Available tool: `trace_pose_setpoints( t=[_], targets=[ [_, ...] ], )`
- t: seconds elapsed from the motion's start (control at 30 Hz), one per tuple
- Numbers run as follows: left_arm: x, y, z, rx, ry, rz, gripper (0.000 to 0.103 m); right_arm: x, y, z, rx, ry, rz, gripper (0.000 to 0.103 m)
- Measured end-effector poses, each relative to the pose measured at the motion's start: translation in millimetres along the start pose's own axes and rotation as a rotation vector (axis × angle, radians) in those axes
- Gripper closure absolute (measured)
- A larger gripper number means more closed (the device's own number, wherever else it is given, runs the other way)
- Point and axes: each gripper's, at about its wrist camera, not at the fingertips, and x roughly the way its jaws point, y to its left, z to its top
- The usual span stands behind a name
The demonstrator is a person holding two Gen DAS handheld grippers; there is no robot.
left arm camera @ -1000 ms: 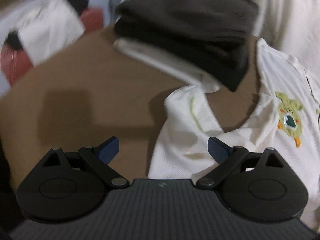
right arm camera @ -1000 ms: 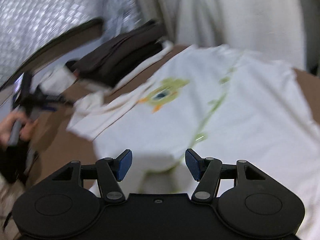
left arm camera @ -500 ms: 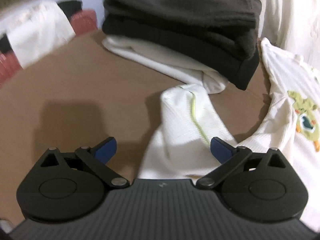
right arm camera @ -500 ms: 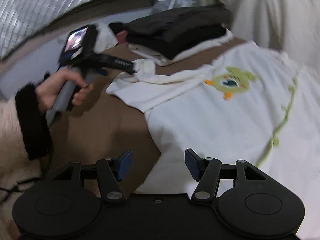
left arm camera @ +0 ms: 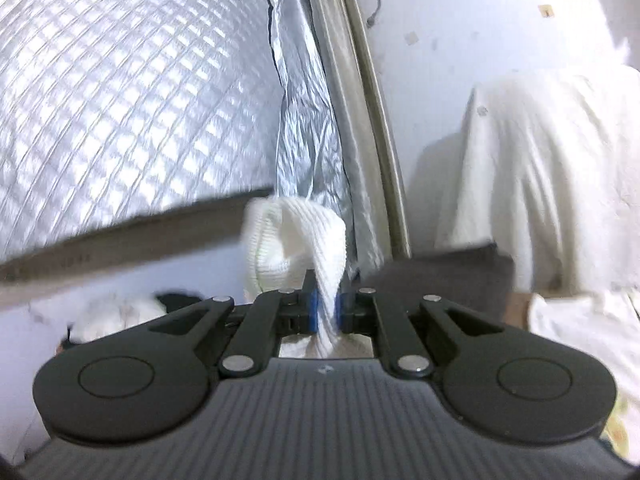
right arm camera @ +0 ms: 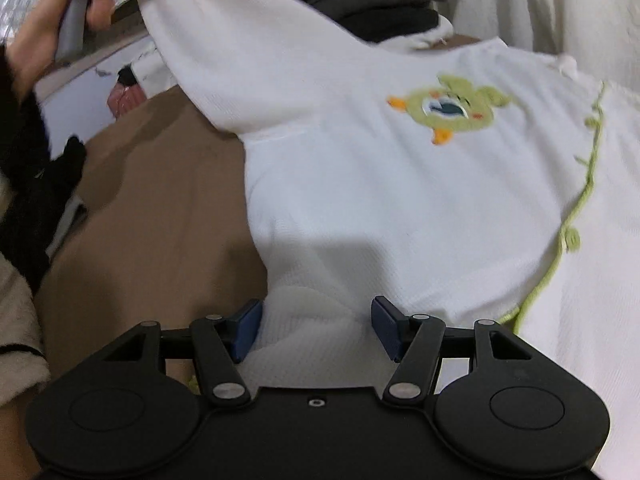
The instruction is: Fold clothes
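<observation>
**A:** White knit top (right arm camera: 360,184), the one with the green creature patch (right arm camera: 452,110). Where is it for you?

**B:** Mostly spread on the brown surface (right arm camera: 160,216), ahead of my right gripper (right arm camera: 316,330) and off to its right. The patch sits ahead and to the right of the fingers, and a green stitched vine (right arm camera: 576,216) runs down farther right still.

**A:** And the right gripper itself?

**B:** Its blue pads (right arm camera: 246,330) stand apart. A raised fold of the white knit lies between them, touching or nearly touching the left pad; I cannot tell if the right one touches.

**A:** The left one?

**B:** My left gripper (left arm camera: 326,312) is closed tight on the sleeve (left arm camera: 296,236). The cloth is pinched between the pads and bunches up just ahead of the fingertips, lifted off the surface. From the right camera I see that sleeve rising up and to the left, toward the hand (right arm camera: 48,28) on the grey handle.

**A:** Anything else nearby?

**B:** A stack of dark folded clothes (right arm camera: 384,4) ahead of the right gripper, past the top's far edge. Through the left camera, silver quilted foil (left arm camera: 120,100) fills the upper left, and a draped cream cloth (left arm camera: 552,176) hangs ahead to the right.
</observation>
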Motion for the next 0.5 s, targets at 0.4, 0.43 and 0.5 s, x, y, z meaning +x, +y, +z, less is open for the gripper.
trace_pose_setpoints(
  t=[0.4,0.43,0.5],
  targets=[
    [187,-25,-54,0.362,0.298,0.426,0.042,-47,0,-22,0.124,0.035,0.121,0.037],
    [171,-27,-57,0.373,0.227,0.514,0.038,-55,-3,-25,0.140,0.033,0.120,0.037],
    [115,-31,-58,0.317,0.124,0.431,0.016,-72,-12,-31,0.171,0.011,0.081,0.037]
  ],
)
